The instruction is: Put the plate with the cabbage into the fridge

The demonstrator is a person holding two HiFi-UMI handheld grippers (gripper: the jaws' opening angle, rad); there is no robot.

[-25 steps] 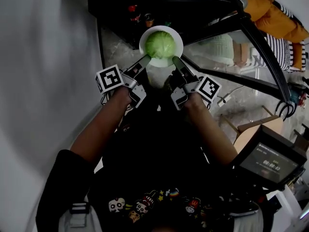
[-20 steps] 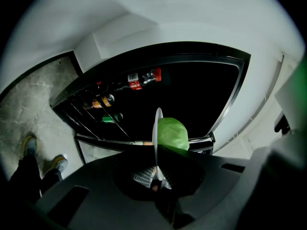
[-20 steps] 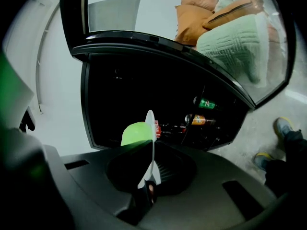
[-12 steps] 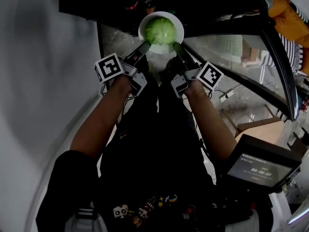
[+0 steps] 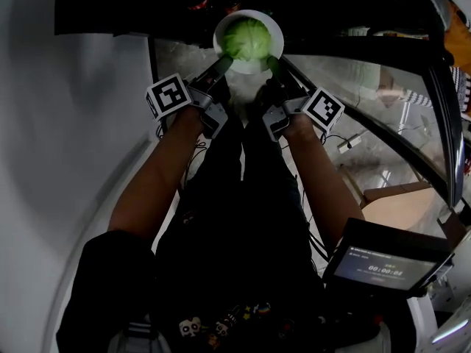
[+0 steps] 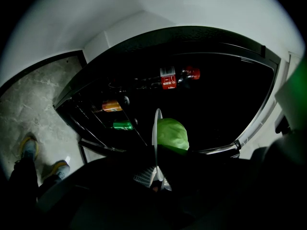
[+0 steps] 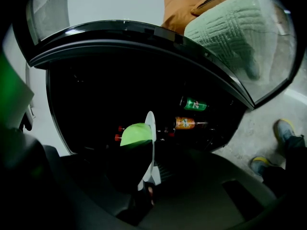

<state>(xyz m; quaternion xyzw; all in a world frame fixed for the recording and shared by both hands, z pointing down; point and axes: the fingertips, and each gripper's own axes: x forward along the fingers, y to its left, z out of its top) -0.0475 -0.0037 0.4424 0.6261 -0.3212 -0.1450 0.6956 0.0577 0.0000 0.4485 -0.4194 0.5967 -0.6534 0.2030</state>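
Observation:
A white plate (image 5: 274, 34) carries a round green cabbage (image 5: 246, 37) and hangs in front of the dark open fridge (image 5: 316, 6). My left gripper (image 5: 222, 66) is shut on the plate's near left rim and my right gripper (image 5: 272, 65) is shut on its near right rim. In the left gripper view the plate (image 6: 156, 133) shows edge-on with the cabbage (image 6: 172, 133) to its right. The right gripper view shows the plate (image 7: 151, 138) edge-on with the cabbage (image 7: 136, 134) to its left. Both pairs of jaws are dark and hard to make out.
Inside the fridge lie a red-labelled bottle (image 6: 176, 75), an orange can (image 6: 111, 106) and a green can (image 6: 122, 125) on wire racks. The glass fridge door (image 5: 383, 101) stands open at the right. A grey wall (image 5: 66, 138) is at the left. My shoes (image 6: 29, 147) stand on the stone floor.
Both grippers have carried the plate with the cabbage forward and up, closer to the fridge opening. The grips on the rim are unchanged.

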